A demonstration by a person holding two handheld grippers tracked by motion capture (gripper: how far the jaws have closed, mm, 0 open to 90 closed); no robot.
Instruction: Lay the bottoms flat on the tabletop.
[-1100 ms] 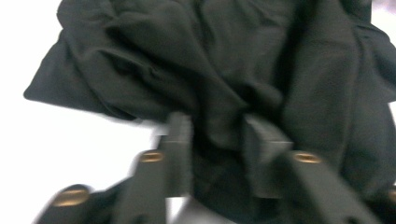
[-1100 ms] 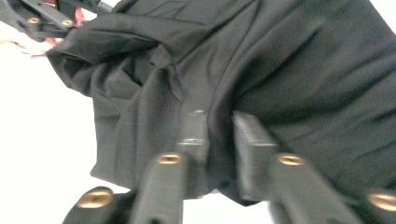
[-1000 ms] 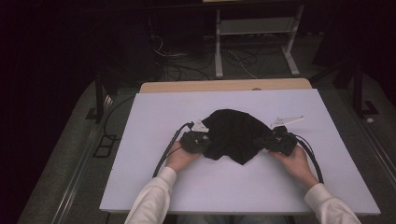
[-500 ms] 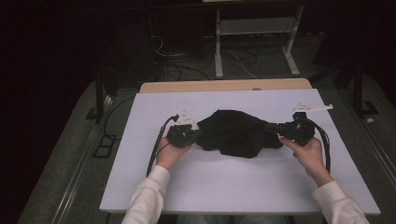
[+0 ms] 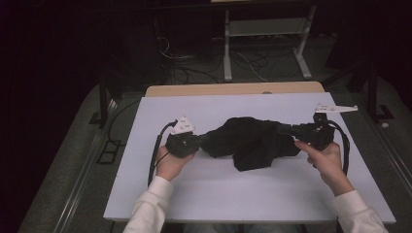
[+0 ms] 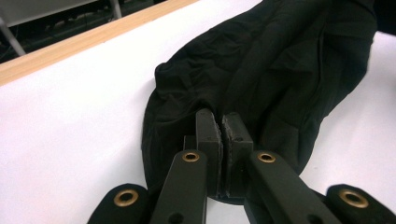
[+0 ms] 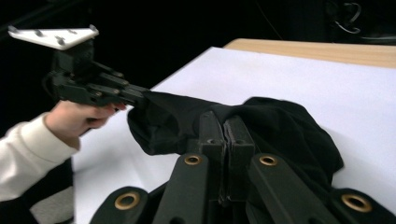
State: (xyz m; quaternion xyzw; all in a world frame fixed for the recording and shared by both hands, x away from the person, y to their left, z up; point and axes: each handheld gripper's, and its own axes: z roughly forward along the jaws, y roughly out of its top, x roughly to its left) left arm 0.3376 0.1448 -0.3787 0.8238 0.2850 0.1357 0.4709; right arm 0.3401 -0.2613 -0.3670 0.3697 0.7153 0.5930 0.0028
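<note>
Now both tools, left tool [image 5: 201,140] & right tool [image 5: 284,130], pinch black cloth [image 5: 248,143] edges: soft, light, sags btw them above worktop [image 5: 252,194].

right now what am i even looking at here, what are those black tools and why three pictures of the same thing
A person sits at a white table holding a hand-held two-jaw gripper in each hand. The high view comes from a camera above, looking down. The other two come from cameras riding on each gripper, looking along its black jaws. On the table lies one black cloth garment, crumpled. The left gripper pinches its left edge, jaws shut on the fabric; the right gripper pinches the opposite edge the same way. The cloth hangs stretched between them, its lower part sagging to the table.
</note>
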